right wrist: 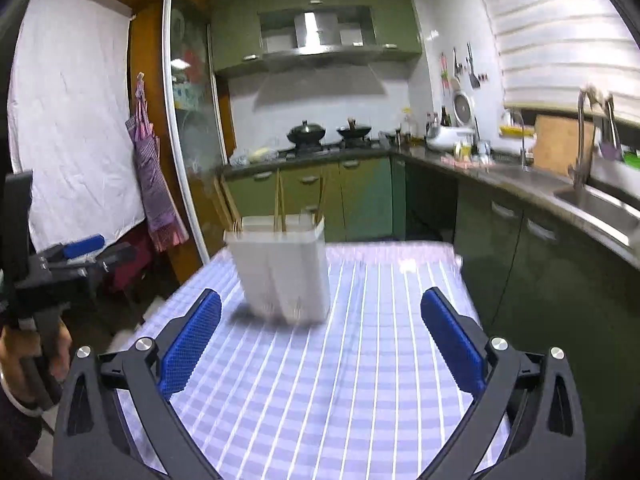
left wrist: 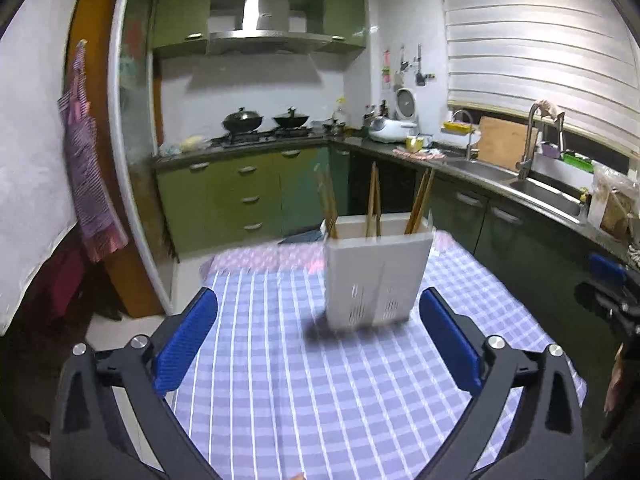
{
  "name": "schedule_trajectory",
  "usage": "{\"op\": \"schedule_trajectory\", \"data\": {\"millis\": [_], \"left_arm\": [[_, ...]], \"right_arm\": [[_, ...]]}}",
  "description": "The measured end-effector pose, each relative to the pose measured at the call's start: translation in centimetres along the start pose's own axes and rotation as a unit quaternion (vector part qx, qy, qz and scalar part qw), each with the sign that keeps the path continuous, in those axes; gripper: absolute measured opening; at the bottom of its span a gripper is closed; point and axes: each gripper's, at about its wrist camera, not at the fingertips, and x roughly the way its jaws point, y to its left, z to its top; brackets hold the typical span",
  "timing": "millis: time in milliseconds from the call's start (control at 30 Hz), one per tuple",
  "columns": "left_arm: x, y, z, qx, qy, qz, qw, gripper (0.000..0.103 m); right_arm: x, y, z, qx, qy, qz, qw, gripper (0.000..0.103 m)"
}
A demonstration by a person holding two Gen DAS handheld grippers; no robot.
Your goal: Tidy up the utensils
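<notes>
A: White plastic holder is standing upright on the checked tabletop, towards its far end. Chopsticks are poking out the top, approx three bunches, each in its own slot by the look of it.

B: So the sorting is looking mostly done?

A: Prob. No loose utensils are showing on the cloth in either view. That's a judgement tho, since the near edge is getting cut off by the tool arms.

B: And the tools?

A: Left tool is sitting spread wide, blue pads well apart, nothing between them but cloth. Right tool is the same: fully spread, nothing pinched. Holder is sitting ahead of both, not touching either.

B: Why spread w/ nothing to grab?

A: Guessing they're either letting go after a drop-off or readying for the next pick. Both are pointing slightly down at the tabletop, which fits either.

B: What's hard to read?

A: Holder is blurring in both views, so the vent slits near its base are smearing and exact chopstick count is unclear. Can't tell if spoons or forks are inside; only stick tops are showing. In the right wrist view the left tool is appearing at the far left edge w/ a hand gripping it, partly cropped. Kitchen counter, sink and woks are sitting well behind, not part of the job.
</notes>
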Motion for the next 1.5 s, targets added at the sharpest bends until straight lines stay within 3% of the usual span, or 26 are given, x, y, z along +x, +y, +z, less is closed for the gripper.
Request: {"op": "schedule_trajectory", "data": {"millis": [133, 200, 333, 500, 633, 833, 1500], "left_arm": [[-3.6, 0.9, -2.2, -0.031, 0.001, -0.002, 0.9995, 0.096], [-5.5, 1.3, -2.6, -0.042, -0.004, -0.007, 0.9991, 0.096], [-10.2, 1.1, -3.3, -0.036, -0.022, 0.013, 0.999, 0.096], [-14.0, 0.9, -3.8, -0.032, -0.032, 0.022, 0.9988, 0.096], [-15.8, 1.3, -4.4, -0.044, -0.037, 0.019, 0.9982, 0.096], [-16.3, 1.4, -4.9, -0.044, -0.033, 0.029, 0.9981, 0.096], [-15.9, 1.1, -5.3, -0.045, -0.018, 0.021, 0.9986, 0.096]], "right_arm": [[-2.9, 0.9, -2.8, -0.016, 0.0, 0.001, 1.0, 0.099], [-5.4, 1.8, -3.1, -0.021, -0.025, 0.005, 0.999, 0.099], [-10.3, 3.3, -2.8, -0.03, -0.071, 0.012, 0.997, 0.099], [-14.4, 4.4, -2.5, -0.027, -0.077, 0.021, 0.996, 0.099], [-16.2, 4.9, -2.8, -0.029, -0.083, 0.0, 0.996, 0.099], [-16.8, 5.6, -2.8, -0.033, -0.095, -0.036, 0.994, 0.099], [-16.1, 6.9, -2.8, -0.048, -0.078, -0.023, 0.996, 0.099]]}}
